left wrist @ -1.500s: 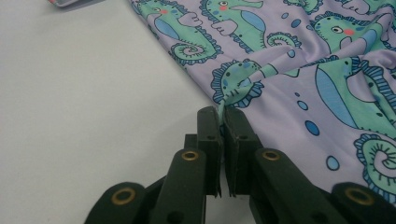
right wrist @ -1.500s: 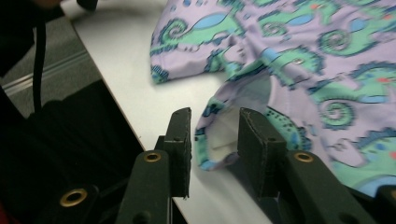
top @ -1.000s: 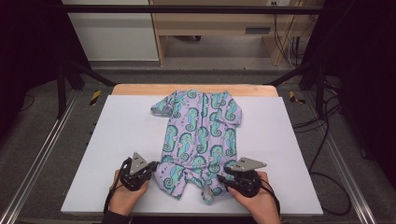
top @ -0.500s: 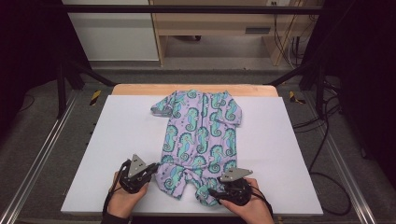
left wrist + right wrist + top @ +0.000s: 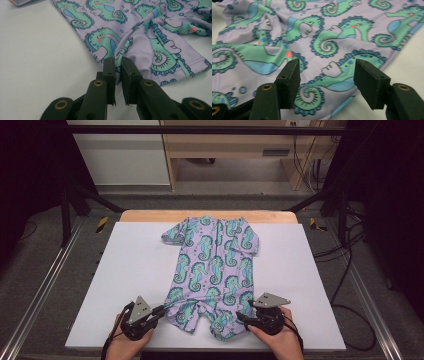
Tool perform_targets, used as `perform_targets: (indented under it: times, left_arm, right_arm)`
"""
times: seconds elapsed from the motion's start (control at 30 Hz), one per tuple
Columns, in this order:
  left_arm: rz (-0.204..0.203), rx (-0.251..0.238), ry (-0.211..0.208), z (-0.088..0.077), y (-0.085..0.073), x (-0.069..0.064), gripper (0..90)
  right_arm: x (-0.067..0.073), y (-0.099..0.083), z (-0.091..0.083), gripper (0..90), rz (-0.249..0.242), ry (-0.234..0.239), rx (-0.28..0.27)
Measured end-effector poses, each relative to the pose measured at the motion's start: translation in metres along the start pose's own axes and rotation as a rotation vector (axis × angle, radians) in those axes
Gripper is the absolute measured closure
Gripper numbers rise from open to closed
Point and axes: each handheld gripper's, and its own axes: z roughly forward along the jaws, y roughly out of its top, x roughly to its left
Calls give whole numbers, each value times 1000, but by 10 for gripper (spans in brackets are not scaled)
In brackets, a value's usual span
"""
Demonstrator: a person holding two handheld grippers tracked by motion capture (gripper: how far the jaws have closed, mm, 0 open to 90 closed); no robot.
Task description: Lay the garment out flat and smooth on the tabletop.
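Note:
A lilac baby romper (image 5: 212,265) printed with green seahorses lies flat on the white tabletop (image 5: 125,270), neck end far, legs toward me. My left gripper (image 5: 161,311) is at the hem of its left leg. In the left gripper view the jaws (image 5: 118,66) are pinched together on a puckered fold of the romper (image 5: 150,37). My right gripper (image 5: 241,317) is at the right leg's hem. In the right gripper view it (image 5: 327,75) stands wide open, with the romper (image 5: 324,32) lying between and beyond its fingers.
A wooden strip (image 5: 150,215) borders the table's far edge. Metal frame rails (image 5: 45,285) run along both sides, and cables (image 5: 350,270) trail on the floor at the right. A wooden bench (image 5: 235,145) stands behind the table. White surface lies bare on both sides of the romper.
My right gripper dipped toward me and left, then settled at the right leg hem. The left gripper barely moved. The romper's lower legs shifted slightly.

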Motion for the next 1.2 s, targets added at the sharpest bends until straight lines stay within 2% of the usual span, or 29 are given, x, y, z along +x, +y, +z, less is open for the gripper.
perform_targets:
  times: [0.13,0.23,0.37,0.43,0.53,0.63,0.7,0.77,0.8,0.87,0.93,1.03,1.2]
  left_arm:
    - [5,-11,3,3,2,0,821]
    - [4,-32,22,-1,2,0,782]
    - [-56,-117,58,-12,8,7,670]
    - [-71,-134,69,-14,12,12,639]
    - [-63,-117,75,-6,20,18,586]
    - [-37,-73,39,6,26,23,525]
    - [-24,-60,44,13,29,27,502]
    - [-42,-57,31,20,32,32,470]
    - [-42,-54,19,24,34,34,443]
    - [-38,-31,22,31,36,38,437]
    - [-54,-16,15,37,36,40,434]
    - [-54,45,-3,45,31,40,433]
    - [-53,105,-23,55,23,33,436]
  right_arm:
    - [-1,-1,1,381,9,-1,0]
    - [-1,-2,3,366,7,-13,6]
    - [-6,-4,5,342,24,-32,9]
    - [-9,-5,6,332,32,-38,9]
    - [-12,-6,9,325,39,-44,18]
    - [-15,-5,10,319,45,-49,16]
    - [-18,-5,11,307,52,-49,16]
    - [-21,-5,14,285,55,-44,29]
    - [-22,-4,15,275,52,-42,37]
    - [-25,-2,19,238,50,-30,56]
    - [-26,0,23,222,52,-16,69]
    - [-25,1,26,209,38,-16,73]
    - [-21,-2,27,189,-12,-35,69]
